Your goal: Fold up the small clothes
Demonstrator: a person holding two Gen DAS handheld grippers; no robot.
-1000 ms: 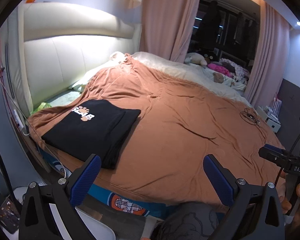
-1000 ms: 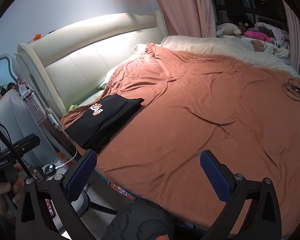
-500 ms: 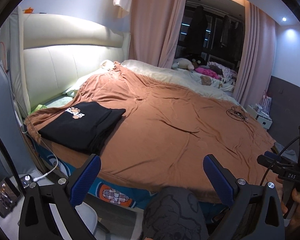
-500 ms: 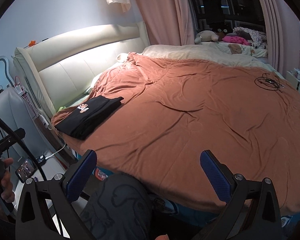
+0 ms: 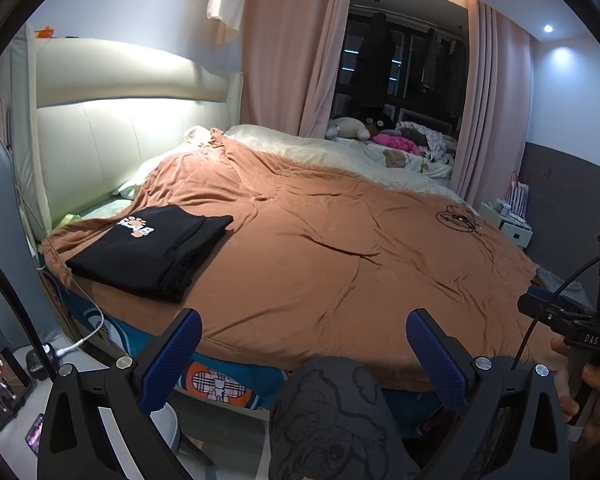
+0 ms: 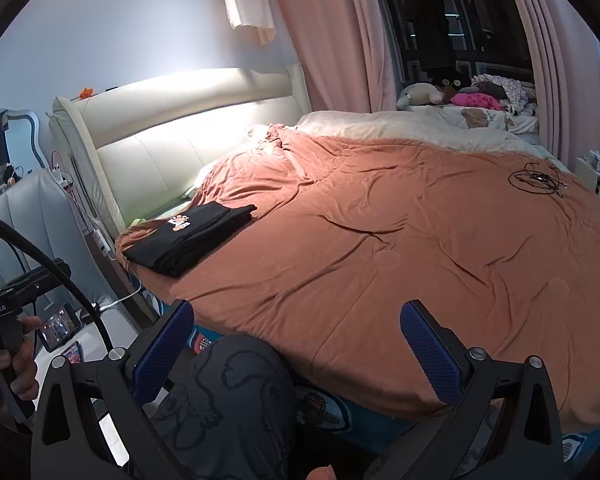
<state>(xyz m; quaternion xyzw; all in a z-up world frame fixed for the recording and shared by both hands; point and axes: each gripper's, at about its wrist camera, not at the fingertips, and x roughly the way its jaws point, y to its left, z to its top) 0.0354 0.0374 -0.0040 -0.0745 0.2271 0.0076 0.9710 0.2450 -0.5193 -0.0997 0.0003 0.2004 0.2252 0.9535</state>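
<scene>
The black folded cotton garment with a small paw-print logo (image 5: 152,252) lies flat on the rust-brown soft bed cover (image 5: 340,264), close to the corner of the cover nearest the cream padded headboard (image 5: 112,136) and next to the cover's near edge. It looks already folded into a neat rectangle of several layers, so I judge the folding of this piece is finished or almost finished.

The left gripper (image 5: 304,354) is held in the air before the near edge of the bed cover, its blue-padded jaws spread wide and nothing between them. The right gripper (image 6: 296,346) is the same: wide apart, empty, and well apart from the garment.

I think the garment is light and soft, with no stiffness, so it will sag and open if it is lifted by one point only. The layers can also slide on each other. A good hold would be at the two corners of the thick folded edge, one gripper at each, pinching all layers together. A thin black coiled cable (image 5: 458,219) lies on the cover far from the garment, toward the side away from the headboard.
</scene>
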